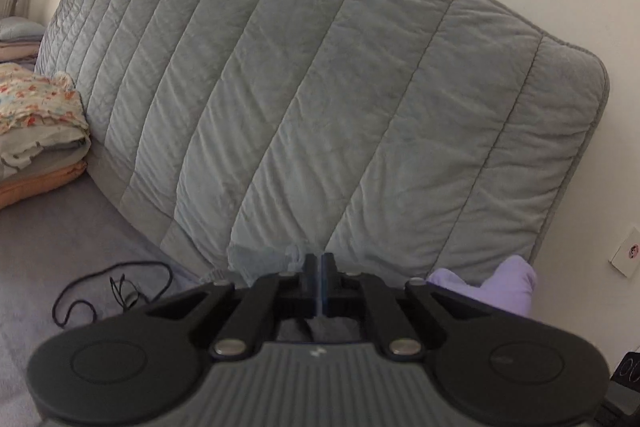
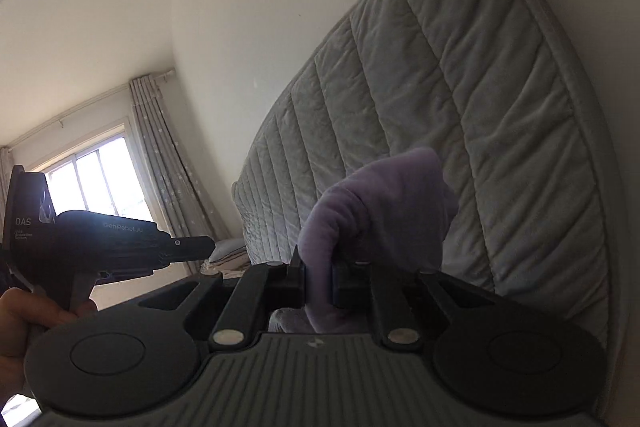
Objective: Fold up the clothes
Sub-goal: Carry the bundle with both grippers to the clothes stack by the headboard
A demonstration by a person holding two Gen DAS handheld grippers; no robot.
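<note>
Right tool (image 2: 319, 281) clamps lilac garment (image 2: 384, 211), cloth bunched above tips

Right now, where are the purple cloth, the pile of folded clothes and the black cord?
purple cloth (image 2: 384, 195): right wrist view, its raised bunch.
pile of folded clothes (image 1: 38, 131): left wrist view, flowery top layers.
black cord (image 1: 116, 287): left wrist view, its tangle.

You've got a soft matt lilac fleece garment (image 2: 384, 203) against that plush grey quilted cloth headboard (image 1: 304, 99), matt black plastic grippers (image 1: 320, 261) with shiny metal pivot pins (image 1: 230, 348).
</note>
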